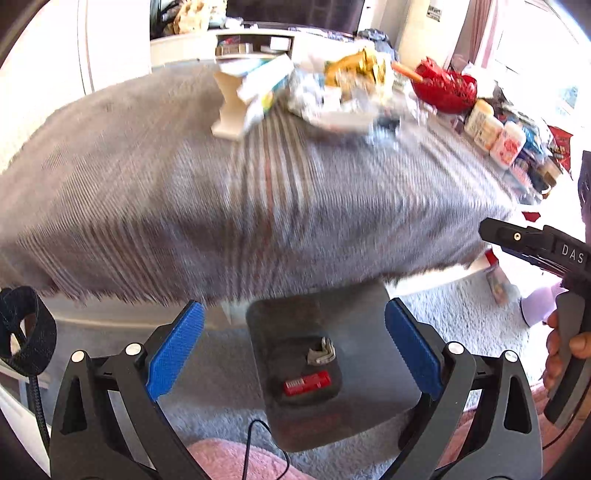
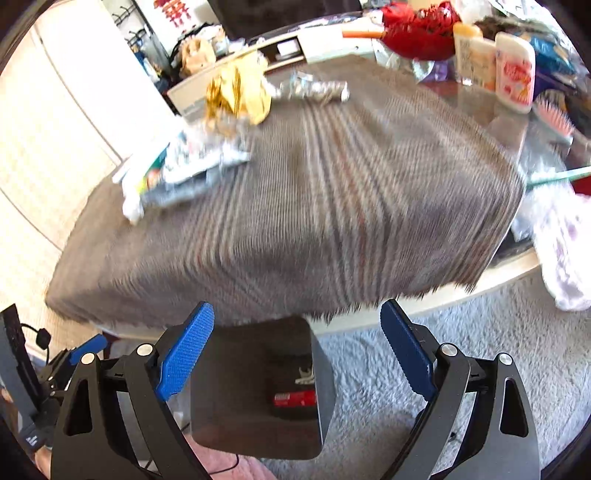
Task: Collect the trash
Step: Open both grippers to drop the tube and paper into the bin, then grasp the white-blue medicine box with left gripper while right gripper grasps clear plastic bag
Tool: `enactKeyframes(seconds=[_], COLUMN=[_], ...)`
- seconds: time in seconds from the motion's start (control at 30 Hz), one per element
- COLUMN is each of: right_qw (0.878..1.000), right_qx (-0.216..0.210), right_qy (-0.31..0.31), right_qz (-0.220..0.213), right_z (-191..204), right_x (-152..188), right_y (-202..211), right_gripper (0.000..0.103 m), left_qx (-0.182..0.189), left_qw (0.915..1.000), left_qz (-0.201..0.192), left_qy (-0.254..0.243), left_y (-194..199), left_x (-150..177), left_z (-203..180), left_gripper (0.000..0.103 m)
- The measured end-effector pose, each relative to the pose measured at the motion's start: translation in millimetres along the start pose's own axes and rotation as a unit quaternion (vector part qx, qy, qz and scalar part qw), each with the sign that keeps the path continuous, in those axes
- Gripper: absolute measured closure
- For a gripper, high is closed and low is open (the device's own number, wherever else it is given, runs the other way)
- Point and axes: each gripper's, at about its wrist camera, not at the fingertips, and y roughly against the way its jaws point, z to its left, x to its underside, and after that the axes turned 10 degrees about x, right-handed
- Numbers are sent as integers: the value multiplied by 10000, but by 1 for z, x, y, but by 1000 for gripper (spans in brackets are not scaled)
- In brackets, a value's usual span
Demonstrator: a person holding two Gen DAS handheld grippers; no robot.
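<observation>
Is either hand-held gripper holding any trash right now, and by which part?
Nothing is held. The left hand-held gripper and the right hand-held gripper both stand open with nothing between their pads, above the dark bin, which holds a red item.

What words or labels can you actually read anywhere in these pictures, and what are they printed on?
"DAS": white letters on the black body of the right claw, seen from the left wrist view.
Red packet in the dark bin: pale print, too blurred to read.
White bottles on the table: pink label, unreadable.
Red characters on the far wall: too blurred.
Small wall sign: too small to read.
</observation>
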Motion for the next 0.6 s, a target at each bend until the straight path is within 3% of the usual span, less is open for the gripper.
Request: enactKeyframes(seconds=[0.4,0.53,0.6], right_qw=[9982,9971,9969], right_qx=[-175,-375,-390], right_qy=[396,585,636], right_qz=[-422,-301,-246], right_z=[32,55,65], right_x=[-90,-111,-117], right_y=[16,0,-9], right_gripper=[12,34,37], left_qx=[-357,-444,-471], left_qw=[9985,9977,9975], left_qz=[-408,-498,-517], left_qy=[-46,-69,-84], left_y=[20,13,8], left_x=[-93,-127,-143], left_z=[20,30,37], left_gripper=[10,10,10])
